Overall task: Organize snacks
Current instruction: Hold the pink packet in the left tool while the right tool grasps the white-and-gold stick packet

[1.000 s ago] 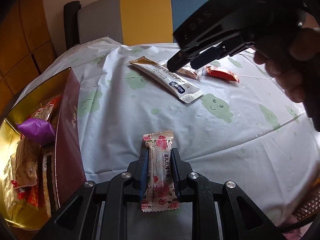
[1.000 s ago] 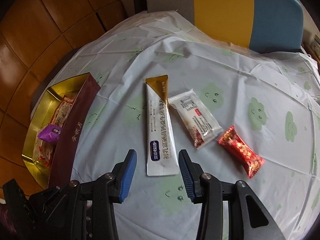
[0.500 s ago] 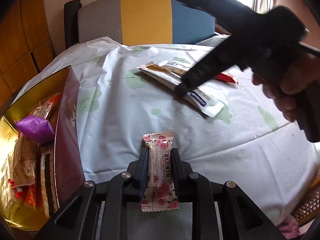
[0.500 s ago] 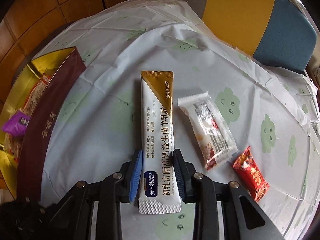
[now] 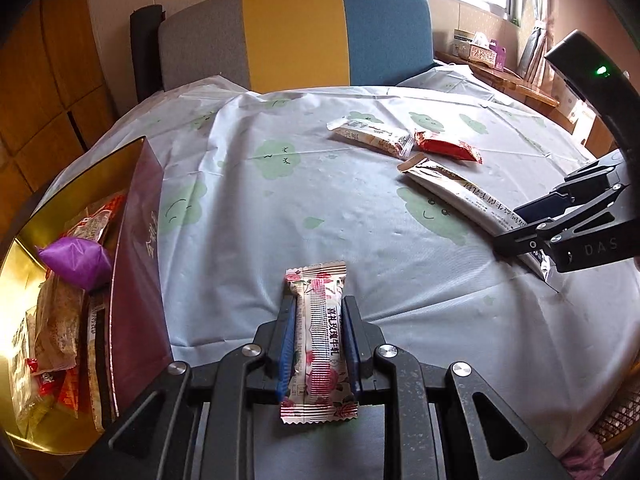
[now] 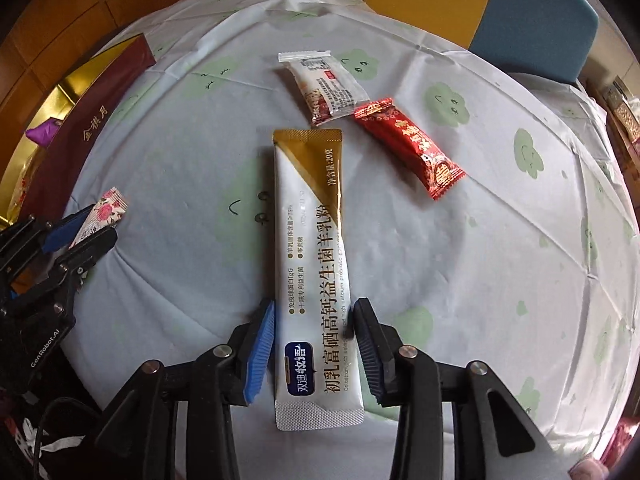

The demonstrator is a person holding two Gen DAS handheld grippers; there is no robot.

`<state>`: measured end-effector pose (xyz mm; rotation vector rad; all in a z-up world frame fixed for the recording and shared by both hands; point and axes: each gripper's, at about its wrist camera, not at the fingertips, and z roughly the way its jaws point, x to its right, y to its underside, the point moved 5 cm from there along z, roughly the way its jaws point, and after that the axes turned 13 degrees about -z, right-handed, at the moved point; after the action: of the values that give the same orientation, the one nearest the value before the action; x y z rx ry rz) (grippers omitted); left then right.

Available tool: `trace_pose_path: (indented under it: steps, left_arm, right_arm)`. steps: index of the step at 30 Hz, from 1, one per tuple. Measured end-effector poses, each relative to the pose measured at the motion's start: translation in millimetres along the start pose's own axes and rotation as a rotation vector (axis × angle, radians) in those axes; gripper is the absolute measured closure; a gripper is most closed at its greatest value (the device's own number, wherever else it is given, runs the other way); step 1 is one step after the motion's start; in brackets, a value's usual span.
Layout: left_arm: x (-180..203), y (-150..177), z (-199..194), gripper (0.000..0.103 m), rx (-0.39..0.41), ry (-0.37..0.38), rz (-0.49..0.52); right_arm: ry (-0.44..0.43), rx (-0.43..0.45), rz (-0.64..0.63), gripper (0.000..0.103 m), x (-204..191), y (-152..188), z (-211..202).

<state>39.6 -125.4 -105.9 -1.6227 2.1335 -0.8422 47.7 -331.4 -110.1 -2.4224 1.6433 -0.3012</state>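
Note:
My left gripper (image 5: 318,306) is shut on a pink rose-print candy bar (image 5: 320,344), held just above the tablecloth beside the gold and maroon box (image 5: 136,264). My right gripper (image 6: 314,316) is shut on the near end of a long white and gold powder sachet (image 6: 314,248), which lies on or just above the cloth. A white and red snack pack (image 6: 326,86) and a red candy (image 6: 408,146) lie beyond it. The right gripper shows at the right in the left wrist view (image 5: 516,228).
The open box holds a purple candy (image 5: 74,258) and several other wrapped snacks. A round table with a pale cloud-print cloth (image 5: 280,208) fills both views. A grey, yellow and blue chair (image 5: 296,36) stands at the far side.
My right gripper came down, closed its jaws on the long sachet and dragged it toward the near right. My left gripper kept holding the rose-print bar in place.

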Motion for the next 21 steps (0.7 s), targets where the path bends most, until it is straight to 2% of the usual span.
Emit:
trace_pose_path:
  steps: [7,12,16,21]
  left_arm:
    - [3,1,-1,0.081,0.009,-0.024,0.013]
    - [4,1,-1,0.081,0.013,-0.035,0.016]
    - [4,2,-1,0.081,0.016,-0.039,0.02]
    - [5,2,0,0.081,0.016,-0.039,0.021]
  right_arm:
    - [0.021,-0.009,-0.004,0.053,3,-3,1]
    - [0.033,-0.013,-0.012,0.052,3,-11,6]
    - [0.057,-0.017,-0.009,0.043,7,-15,10]
    - [0.082,-0.006,-0.02,0.043,7,-16,9]
